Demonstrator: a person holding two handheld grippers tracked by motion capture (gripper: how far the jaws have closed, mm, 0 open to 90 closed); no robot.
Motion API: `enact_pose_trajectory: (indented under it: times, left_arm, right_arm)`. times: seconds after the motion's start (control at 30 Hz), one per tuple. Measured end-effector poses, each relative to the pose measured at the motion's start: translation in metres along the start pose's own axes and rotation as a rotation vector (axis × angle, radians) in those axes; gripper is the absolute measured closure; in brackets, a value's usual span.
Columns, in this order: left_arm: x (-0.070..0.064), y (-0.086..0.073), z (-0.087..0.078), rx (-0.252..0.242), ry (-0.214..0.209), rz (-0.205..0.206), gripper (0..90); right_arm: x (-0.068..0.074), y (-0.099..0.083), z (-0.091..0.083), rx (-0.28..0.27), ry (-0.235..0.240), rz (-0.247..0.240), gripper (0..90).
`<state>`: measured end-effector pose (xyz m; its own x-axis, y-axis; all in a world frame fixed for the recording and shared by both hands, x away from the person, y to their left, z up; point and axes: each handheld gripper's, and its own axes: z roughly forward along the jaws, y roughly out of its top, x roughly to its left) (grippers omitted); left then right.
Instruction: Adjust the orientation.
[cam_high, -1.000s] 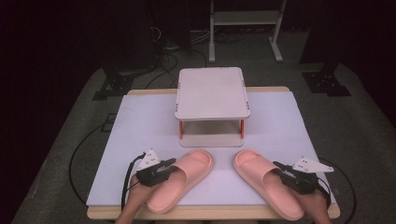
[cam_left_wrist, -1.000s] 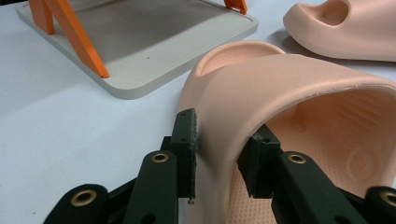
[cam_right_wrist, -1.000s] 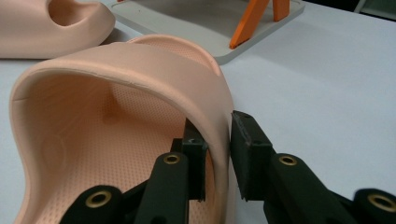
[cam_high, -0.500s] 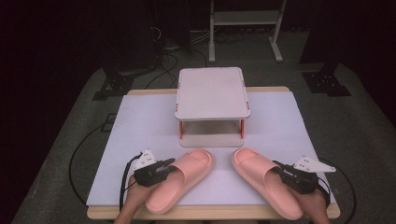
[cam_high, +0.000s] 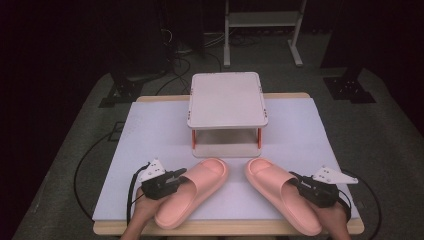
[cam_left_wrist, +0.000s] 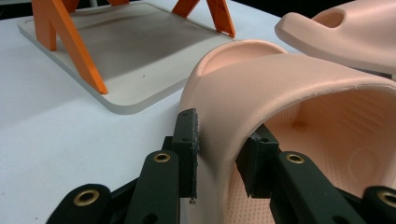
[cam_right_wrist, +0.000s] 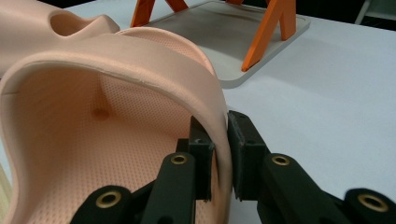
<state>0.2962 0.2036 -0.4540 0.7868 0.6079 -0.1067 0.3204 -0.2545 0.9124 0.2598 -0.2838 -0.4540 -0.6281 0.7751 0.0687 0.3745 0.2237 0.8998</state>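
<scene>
High view: both pink slippers edged slightly toward rack (cam_high: 227, 100) since a second ago. Left gripper (cam_high: 172, 180) pinches left slipper (cam_high: 192, 192) strap; right gripper (cam_high: 300, 184) pinches right slipper (cam_high: 280, 192) strap. Slippers on table before rack; likely heading to a shelf.

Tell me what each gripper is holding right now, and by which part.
The left gripper pinches the left slipper by its strap's outer side edge. The right gripper pinches the right slipper the same way, one jaw inside the strap, one outside.

slippers (cam_high: 192, 197) – matt foam, dimpled insoles | rack (cam_high: 227, 100) – smooth plastic | table cover (cam_high: 150, 135) – matt white
</scene>
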Motion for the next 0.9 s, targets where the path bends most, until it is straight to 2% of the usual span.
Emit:
enact_pose_trajectory:
  times: [0.47, 0.63, 0.73, 0.9]
  left_arm:
    - [0.002, 0.006, -0.008, -0.029, 0.001, -0.009, 71.2]
    - [0.0, 0.011, -0.009, -0.029, -0.012, 0.002, 71.2]
    - [-0.001, 0.015, -0.011, -0.028, -0.01, 0.019, 71.2]
    - [-0.001, 0.021, -0.015, -0.031, -0.001, 0.022, 71.2]
  right_arm:
    - [0.0, 0.005, 0.001, -0.006, 0.003, 0.023, 80.2]
    - [0.003, 0.014, 0.001, -0.012, 0.007, 0.01, 80.2]
    - [0.005, 0.02, 0.001, -0.017, 0.012, 0.007, 80.4]
    - [0.006, 0.031, 0.003, -0.018, 0.013, 0.002, 80.5]
